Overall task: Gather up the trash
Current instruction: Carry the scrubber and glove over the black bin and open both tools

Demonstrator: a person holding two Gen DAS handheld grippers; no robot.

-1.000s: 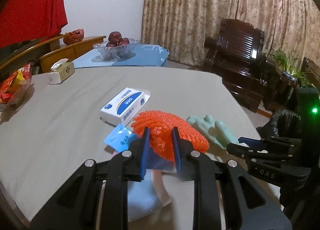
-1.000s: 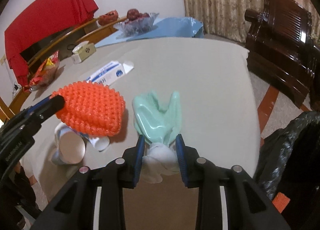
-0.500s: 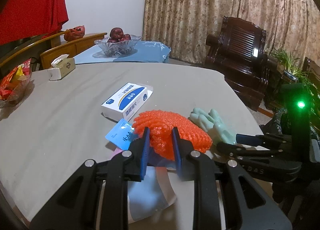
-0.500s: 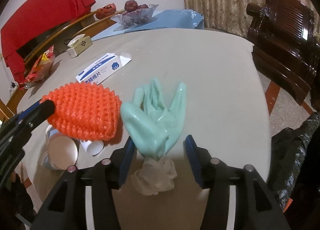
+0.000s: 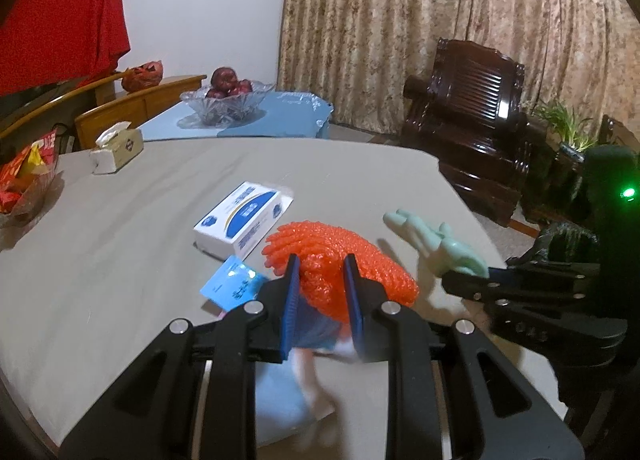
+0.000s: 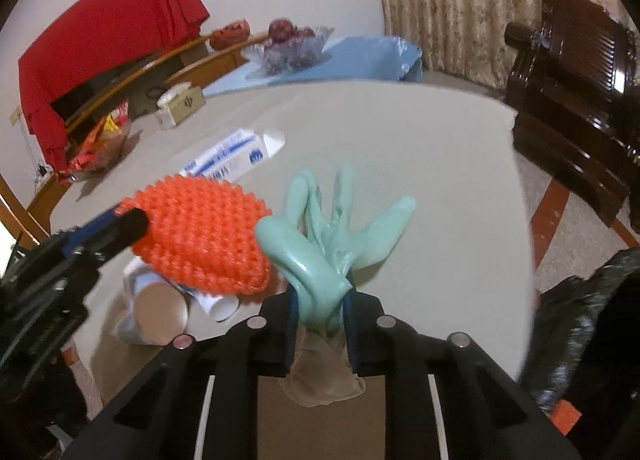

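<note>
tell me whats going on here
A person is clearing trash off a table with two handheld grippers. The right gripper is shut on a green glove, lifted off the table. The left gripper has its fingers around an orange mesh. A box, a blue packet and paper cups lie on the table.

Both cameras ride low behind their own jaws, looking across the table point(image 5: 120, 244) toward the curtain point(image 5: 440, 32). The left view sits close behind the orange foam net point(image 5: 340, 260) between its jaws; the right view faces the same net point(image 6: 208, 236) left of its jaws. Both share the white box point(image 5: 240, 220) beyond the jaws.
</note>
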